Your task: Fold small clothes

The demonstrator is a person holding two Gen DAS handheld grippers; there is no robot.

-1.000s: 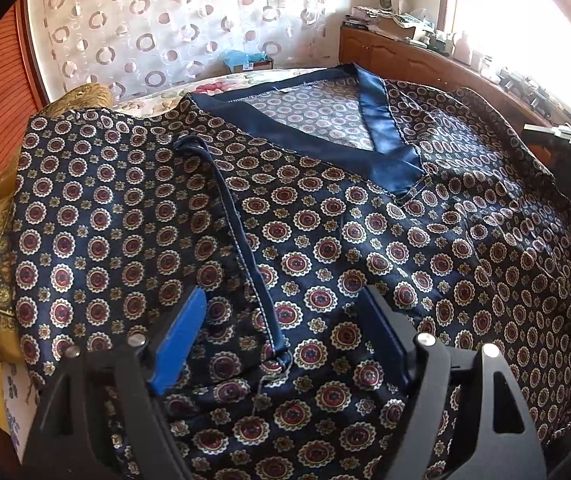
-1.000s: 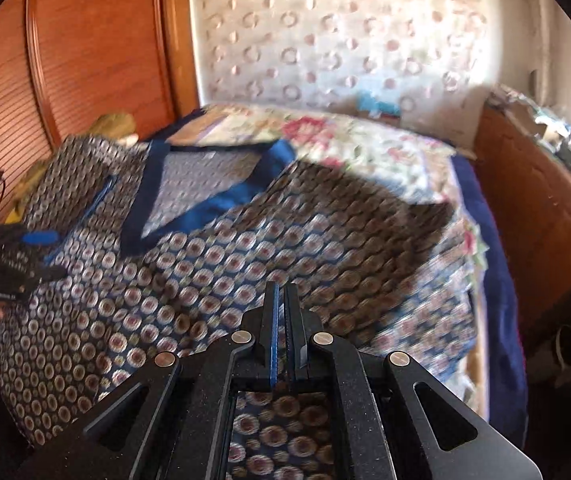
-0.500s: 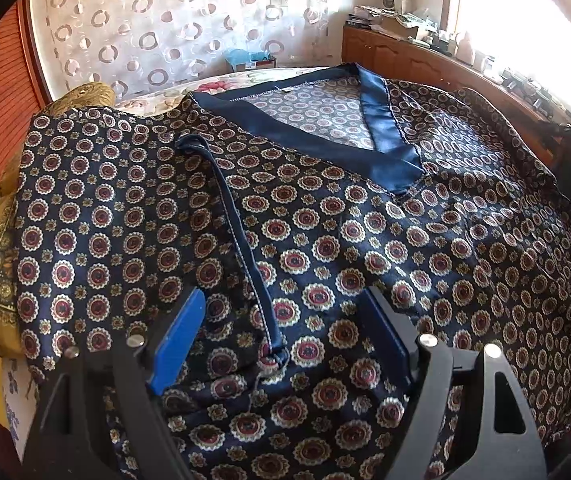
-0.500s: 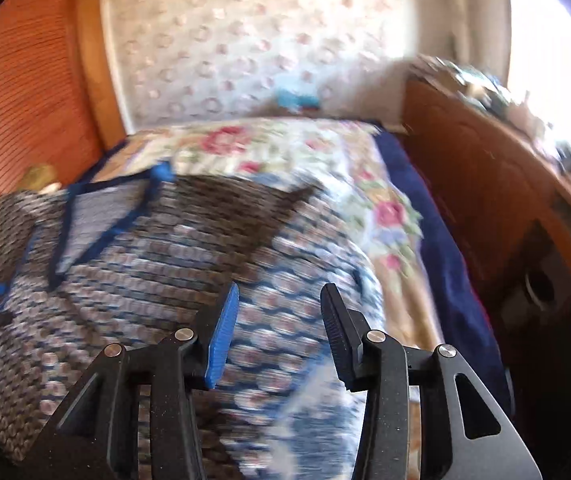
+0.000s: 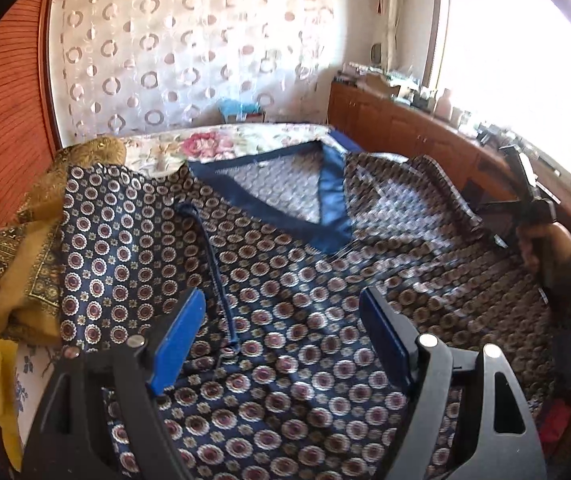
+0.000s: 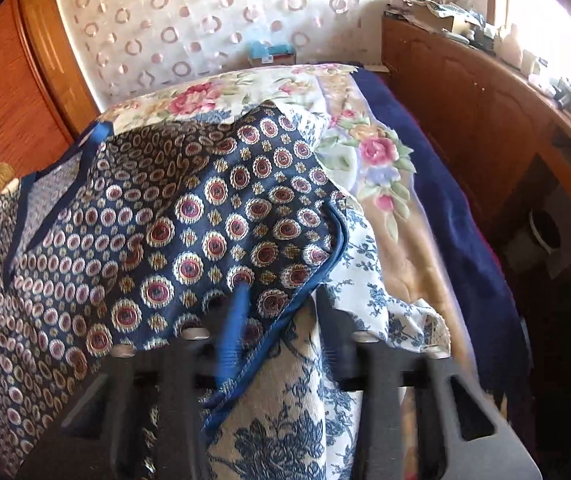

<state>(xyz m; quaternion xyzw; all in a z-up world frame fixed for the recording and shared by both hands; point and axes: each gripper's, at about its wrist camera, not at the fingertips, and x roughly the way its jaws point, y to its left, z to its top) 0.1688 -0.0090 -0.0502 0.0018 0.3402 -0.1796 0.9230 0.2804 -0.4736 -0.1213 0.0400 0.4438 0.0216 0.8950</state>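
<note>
A navy garment (image 5: 285,264) with round medallion print and a plain blue V-neck band (image 5: 331,200) lies spread flat on the bed. My left gripper (image 5: 281,320) is open and empty, hovering over its lower middle beside a thin blue cord (image 5: 215,264). My right gripper (image 6: 281,300) is open, its jaws straddling the garment's piped right edge (image 6: 325,264); the left finger lies over the cloth (image 6: 205,232). In the left wrist view the right gripper (image 5: 525,204) shows held in a hand at the garment's far right side.
A mustard-gold patterned cloth (image 5: 29,240) is bunched at the garment's left. A floral bedspread (image 6: 373,152) and a blue-and-white print cloth (image 6: 297,420) lie under the garment. A wooden cabinet (image 6: 485,100) runs along the right; a wooden panel (image 5: 1,128) stands on the left.
The right gripper opened, swung right and came down at the garment's right edge. The left gripper stayed open and tilted up a little, so more of the wall shows.
</note>
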